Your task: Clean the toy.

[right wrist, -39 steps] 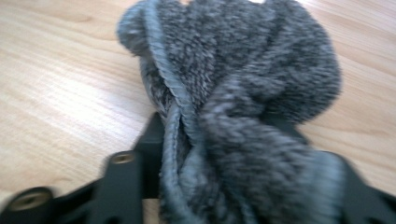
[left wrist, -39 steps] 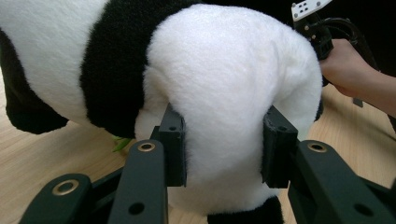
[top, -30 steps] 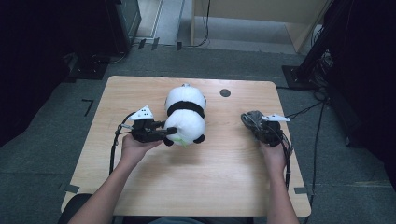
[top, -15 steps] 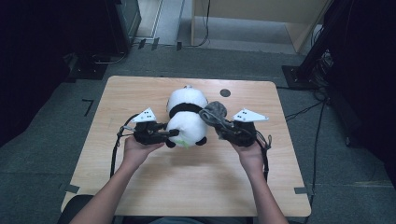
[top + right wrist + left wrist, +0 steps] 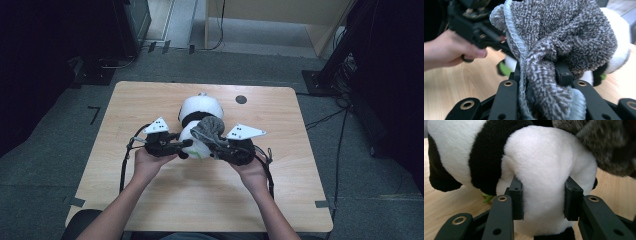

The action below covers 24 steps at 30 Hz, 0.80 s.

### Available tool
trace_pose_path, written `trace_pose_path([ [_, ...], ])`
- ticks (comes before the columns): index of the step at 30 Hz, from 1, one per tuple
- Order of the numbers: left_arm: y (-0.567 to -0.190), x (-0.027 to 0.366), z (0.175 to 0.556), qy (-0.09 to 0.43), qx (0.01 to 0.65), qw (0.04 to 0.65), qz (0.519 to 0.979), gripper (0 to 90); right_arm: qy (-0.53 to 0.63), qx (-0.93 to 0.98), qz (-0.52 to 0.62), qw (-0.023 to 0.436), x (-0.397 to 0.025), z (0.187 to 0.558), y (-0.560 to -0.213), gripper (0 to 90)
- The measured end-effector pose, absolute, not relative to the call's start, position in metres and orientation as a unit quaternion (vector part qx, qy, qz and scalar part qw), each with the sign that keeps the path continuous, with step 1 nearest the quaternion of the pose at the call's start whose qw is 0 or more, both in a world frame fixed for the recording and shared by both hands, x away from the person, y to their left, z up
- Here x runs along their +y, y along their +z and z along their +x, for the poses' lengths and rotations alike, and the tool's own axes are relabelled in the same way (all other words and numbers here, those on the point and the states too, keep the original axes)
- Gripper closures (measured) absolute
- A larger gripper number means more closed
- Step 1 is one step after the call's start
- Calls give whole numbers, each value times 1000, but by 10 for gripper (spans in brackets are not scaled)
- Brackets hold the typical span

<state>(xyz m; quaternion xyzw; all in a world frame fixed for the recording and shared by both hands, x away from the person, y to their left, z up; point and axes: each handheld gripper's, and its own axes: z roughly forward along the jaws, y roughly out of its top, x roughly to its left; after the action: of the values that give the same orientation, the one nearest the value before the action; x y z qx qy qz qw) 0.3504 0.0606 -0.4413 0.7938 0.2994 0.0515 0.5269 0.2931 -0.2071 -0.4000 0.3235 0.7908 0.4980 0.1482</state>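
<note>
A black-and-white panda plush [image 5: 199, 111] lies on the wooden table [image 5: 150, 100], its long axis running away from the person. My left gripper [image 5: 186, 144] is shut on the plush's white near end [image 5: 544, 180], the jaws pressing into the fur on both sides. My right gripper [image 5: 212, 146] is shut on a grey terry cloth [image 5: 207, 129], bunched between its jaws [image 5: 541, 75]. The cloth rests against the top of the panda's near end, right beside the left gripper.
A small black round hole [image 5: 241, 99] sits near the table's far edge. Bare wood lies to the left, right and front of the plush. Dark floor, cables and furniture legs surround the table.
My right gripper carried the grey cloth leftward from the table's right side onto the panda. The left gripper stayed clamped on the plush.
</note>
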Motion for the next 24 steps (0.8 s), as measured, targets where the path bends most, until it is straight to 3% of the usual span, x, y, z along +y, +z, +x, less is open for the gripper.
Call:
trace_pose_path([
  [8, -440, 65, 352, 57, 316, 526, 788, 609, 473, 829, 277, 109, -185, 288, -415, 706],
  [24, -436, 74, 356, 57, 328, 539, 774, 610, 396, 872, 274, 89, -165, 298, -468, 707],
])
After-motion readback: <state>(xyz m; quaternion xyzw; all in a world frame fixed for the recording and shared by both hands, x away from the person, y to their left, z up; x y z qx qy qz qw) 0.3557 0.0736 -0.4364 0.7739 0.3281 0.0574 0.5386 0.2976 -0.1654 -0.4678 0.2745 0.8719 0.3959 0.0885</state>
